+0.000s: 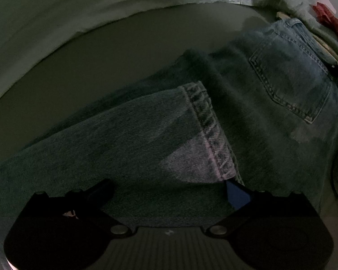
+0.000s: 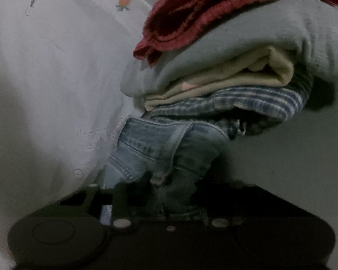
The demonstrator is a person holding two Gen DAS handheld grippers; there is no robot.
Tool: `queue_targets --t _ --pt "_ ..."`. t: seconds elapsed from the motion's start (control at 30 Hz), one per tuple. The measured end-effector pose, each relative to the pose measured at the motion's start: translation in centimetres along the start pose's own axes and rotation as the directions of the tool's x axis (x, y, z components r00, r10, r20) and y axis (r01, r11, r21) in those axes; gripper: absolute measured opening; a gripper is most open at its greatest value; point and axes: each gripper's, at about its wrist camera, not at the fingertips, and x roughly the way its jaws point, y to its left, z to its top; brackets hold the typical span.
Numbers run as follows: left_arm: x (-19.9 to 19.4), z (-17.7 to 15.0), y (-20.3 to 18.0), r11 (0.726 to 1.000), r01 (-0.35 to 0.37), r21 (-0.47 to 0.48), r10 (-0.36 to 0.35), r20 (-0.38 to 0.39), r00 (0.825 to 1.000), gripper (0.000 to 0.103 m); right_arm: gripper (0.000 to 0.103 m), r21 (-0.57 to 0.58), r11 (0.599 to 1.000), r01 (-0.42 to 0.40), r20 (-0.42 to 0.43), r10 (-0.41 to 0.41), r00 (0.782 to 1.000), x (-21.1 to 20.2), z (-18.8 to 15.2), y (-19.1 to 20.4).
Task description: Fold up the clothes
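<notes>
One pair of jeans (image 1: 247, 103), one white printed sheet (image 2: 51, 72), five stacked folded garments (image 2: 225, 78), two claws.

white printed sheet (image 2: 56, 78), grey surface (image 1: 115, 51)

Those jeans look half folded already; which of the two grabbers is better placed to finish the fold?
Probably the left gripper: it sits open over the jeans, right by the leg hem. The right gripper is busy at the waistband, apparently pinching it.
</notes>
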Motion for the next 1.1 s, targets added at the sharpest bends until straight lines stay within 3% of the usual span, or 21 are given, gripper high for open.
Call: queue_targets --t 0.2,0.37,0.5,0.6,0.63,0.67,0.73,0.77,0.8,0.83,0.87,0.9,0.97,1.03,1.07,1.1 --pt "-1.2 2.2 1.1 1.0 -0.011 -0.019 0.011 -0.04 0.999 0.103 0.028 0.033 0.995 -0.095 0.076 0.092 0.993 -2.9 0.2 1.9" --pt "-0.9 2.9 1.3 0.999 -0.018 -0.029 0.016 -0.057 0.998 0.103 0.021 -0.03 0.99 -0.135 0.148 0.138 0.979 -6.5 0.2 6.2" --pt "-1.0 2.4 1.2 0.999 -0.027 -0.044 0.027 -0.017 0.999 0.103 0.02 -0.194 0.973 -0.126 0.179 0.162 0.97 -9.7 -1.1 12.4" --pt "-1.3 1.6 1.4 0.998 -0.023 -0.064 0.025 0.04 0.999 0.103 0.019 -0.348 0.928 -0.134 0.178 0.205 0.962 -12.6 -3.2 18.1" --pt "-1.5 0.8 1.8 0.997 -0.008 -0.075 0.014 0.072 0.997 0.103 0.019 -0.401 0.905 -0.139 0.175 0.225 0.959 -13.6 -4.2 20.1" --pt "-2.3 -0.1 3.4 0.99 0.06 -0.128 -0.046 0.108 0.993 0.102 0.019 -0.449 0.881 -0.146 0.168 0.244 0.955 -14.3 -5.2 21.9" --pt "-3.9 -1.7 6.7 0.949 0.21 -0.233 -0.167 0.191 0.967 0.095 0.019 -0.559 0.815 -0.15 0.146 0.276 0.95 -15.5 -7.8 26.0" --pt "-5.1 -3.1 9.2 0.899 0.3 -0.32 -0.228 0.244 0.943 0.094 0.019 -0.619 0.772 -0.148 0.133 0.288 0.948 -16.0 -9.5 27.9" --pt "-6.4 -4.5 11.7 0.829 0.39 -0.401 -0.282 0.303 0.91 0.096 0.019 -0.683 0.718 -0.137 0.122 0.296 0.947 -16.7 -11.6 29.9" --pt "-8.0 -6.3 14.5 0.768 0.451 -0.454 -0.293 0.377 0.879 0.095 0.019 -0.742 0.66 -0.122 0.112 0.301 0.947 -17.1 -14.0 31.7" --pt "-9.6 -8.1 17.2 0.731 0.481 -0.484 -0.276 0.434 0.857 0.095 0.019 -0.792 0.601 -0.106 0.102 0.301 0.948 -17.3 -16.8 33.2" --pt "-11.0 -9.8 19.7 0.713 0.484 -0.507 -0.243 0.469 0.849 0.096 0.02 -0.838 0.537 -0.1 0.079 0.3 0.951 -17.3 -19.7 34.4" --pt "-13.4 -13.2 24.4 0.703 0.436 -0.562 -0.136 0.495 0.858 0.096 0.022 -0.91 0.399 -0.114 0.007 0.29 0.957 -16.8 -25.7 36.0" --pt "-14.2 -15.9 27.5 0.701 0.367 -0.611 -0.044 0.476 0.878 0.096 0.029 -0.942 0.249 -0.224 -0.168 0.227 0.959 -15.7 -32.8 36.2" --pt "-14.2 -16.9 28.9 0.698 0.334 -0.633 -0.006 0.461 0.888 0.096 0.032 -0.934 0.186 -0.306 -0.279 0.158 0.947 -15.0 -36.1 35.8" --pt "-14.1 -17.9 30.2 0.694 0.3 -0.655 0.031 0.444 0.896 0.096 0.034 -0.912 0.128 -0.389 -0.381 0.08 0.921 -14.3 -39.4 35.5"
